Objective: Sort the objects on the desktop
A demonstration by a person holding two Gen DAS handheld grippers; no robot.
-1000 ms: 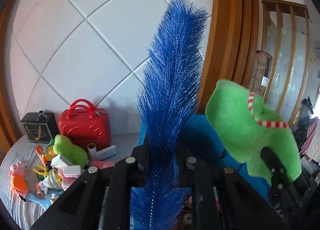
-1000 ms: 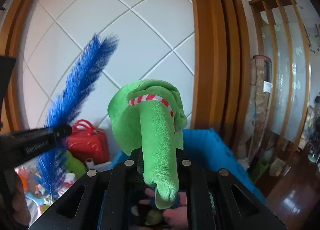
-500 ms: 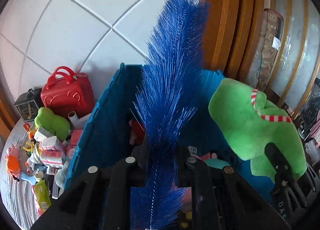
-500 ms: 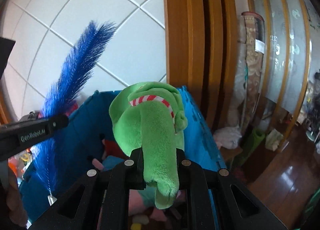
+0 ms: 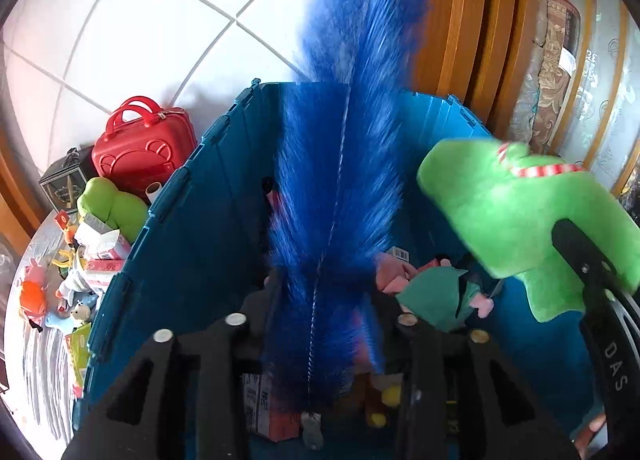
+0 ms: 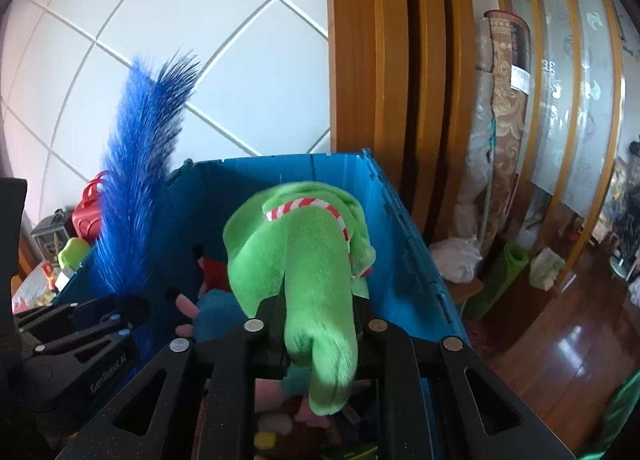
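With both tongs over the blue crate (image 5: 188,227), my left gripper (image 5: 320,324) has just been opening around the blue feather brush (image 5: 340,163) and my right gripper (image 6: 316,334) around the green plush (image 6: 304,256), so I'd spread both wider and let them drop clear inside.

We find both wrist cameras close above the open blue plastic crate (image 5: 188,227), angled downward; both views share its interior (image 6: 320,171).

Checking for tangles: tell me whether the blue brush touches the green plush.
Apart. Left wrist view shows crate wall between blue brush and green plush.
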